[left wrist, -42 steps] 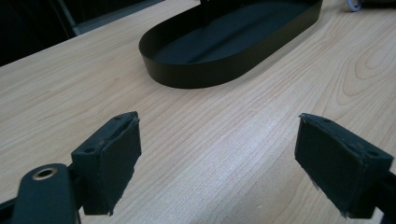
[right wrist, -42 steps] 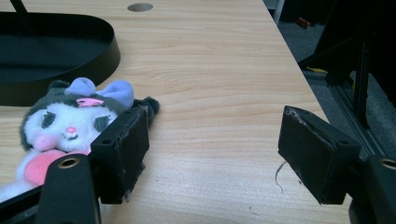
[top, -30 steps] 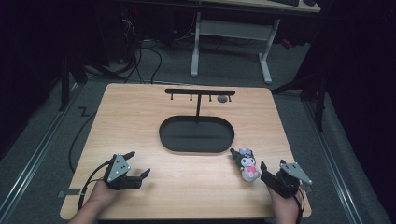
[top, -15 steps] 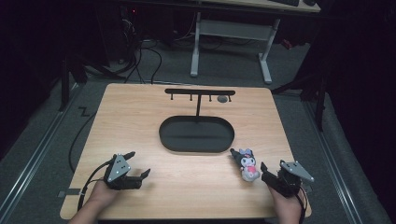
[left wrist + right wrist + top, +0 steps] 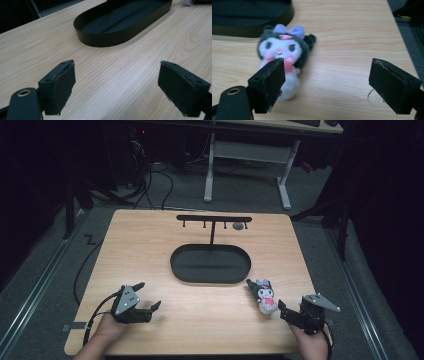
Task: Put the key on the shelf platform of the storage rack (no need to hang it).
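Nearest the person, the right gripper (image 5: 289,312) sits low at the table's near right corner with its jaws wide, having just been opening, and nothing pressed between them; the left gripper (image 5: 150,307) rests at the near left, also wide and empty. Just beyond the right gripper's jaws the plush toy (image 5: 265,296) lies flat on the wooden table (image 5: 200,330), its long axis slanting away and leftward, head and ears toward the black oval tray (image 5: 210,265), white body toward the gripper. Judging from this, the toy is not yet gripped, so the pick-up and any move toward the tray or the hook rack (image 5: 214,218) behind it remain to be done
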